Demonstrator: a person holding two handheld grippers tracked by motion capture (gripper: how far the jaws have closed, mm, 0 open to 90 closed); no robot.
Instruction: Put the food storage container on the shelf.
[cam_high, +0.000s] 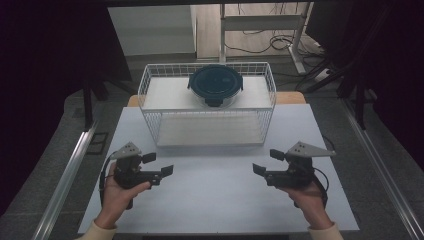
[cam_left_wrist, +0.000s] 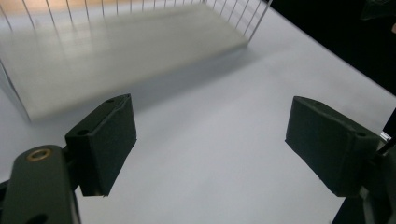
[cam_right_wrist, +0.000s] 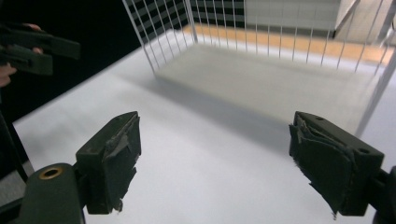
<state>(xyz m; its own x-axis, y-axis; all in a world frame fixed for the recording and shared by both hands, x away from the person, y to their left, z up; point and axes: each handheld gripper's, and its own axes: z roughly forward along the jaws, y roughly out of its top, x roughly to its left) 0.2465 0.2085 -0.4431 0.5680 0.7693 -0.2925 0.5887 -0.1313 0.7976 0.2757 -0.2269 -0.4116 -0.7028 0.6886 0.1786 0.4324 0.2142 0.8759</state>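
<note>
A white wire rack (cam_high: 207, 107) stands at the back of the white table (cam_high: 215, 200), with a round dark-lidded container (cam_high: 215, 86) on its top shelf. My left gripper (cam_high: 158, 164) is held over the table's left front, open, with nothing between its jaws. My right gripper (cam_high: 268, 162) mirrors it at the right front, also open and empty. In the left gripper view the two pads (cam_left_wrist: 107, 142) stand wide apart above bare table, with the rack's lower shelf (cam_left_wrist: 116, 51) ahead. The right gripper view has worn pads (cam_right_wrist: 114, 161), the rack (cam_right_wrist: 261, 70) ahead and the other gripper (cam_right_wrist: 32, 49) at far left.
The rack's lower shelf (cam_high: 209, 131) is bare. Metal rails (cam_high: 65, 180) run along both sides of the table. Beyond the table stand a desk frame (cam_high: 260, 22) and loose cables (cam_high: 280, 42) on the floor.
</note>
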